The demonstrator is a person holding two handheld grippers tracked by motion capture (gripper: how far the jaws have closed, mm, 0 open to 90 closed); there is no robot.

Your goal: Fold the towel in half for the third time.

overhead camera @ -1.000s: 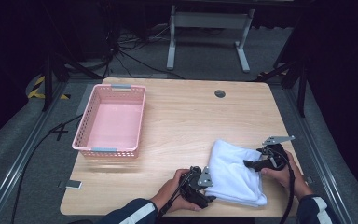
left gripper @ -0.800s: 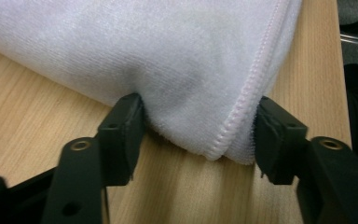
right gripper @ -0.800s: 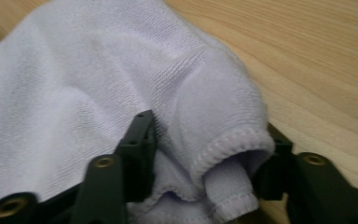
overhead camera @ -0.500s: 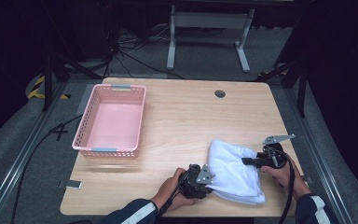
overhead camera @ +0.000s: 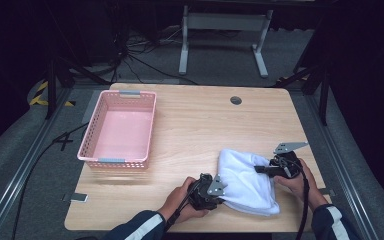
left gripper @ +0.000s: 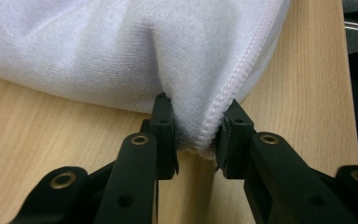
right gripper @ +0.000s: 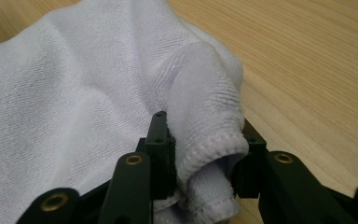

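Observation:
A white towel point(overhead camera: 245, 181) lies bunched on the wooden table point(overhead camera: 205, 125) near its front right. My left gripper point(overhead camera: 219, 194) is at the towel's left front edge; its jaws have just been closing and now pinch the stitched hem of the towel point(left gripper: 205, 84). My right gripper point(overhead camera: 261, 169) is at the towel's right side; its jaws have also just closed and squeeze a folded corner of the towel point(right gripper: 205, 116). A hand holds each gripper at the table's front edge.
A pink plastic basket point(overhead camera: 120, 128) stands on the left half of the table with nothing in it. A round cable hole point(overhead camera: 236, 100) sits near the far edge. The table's right edge runs close beside the right hand.
Both grippers have closed on the towel's edges. The towel has bunched up slightly between them. The hands have hardly shifted.

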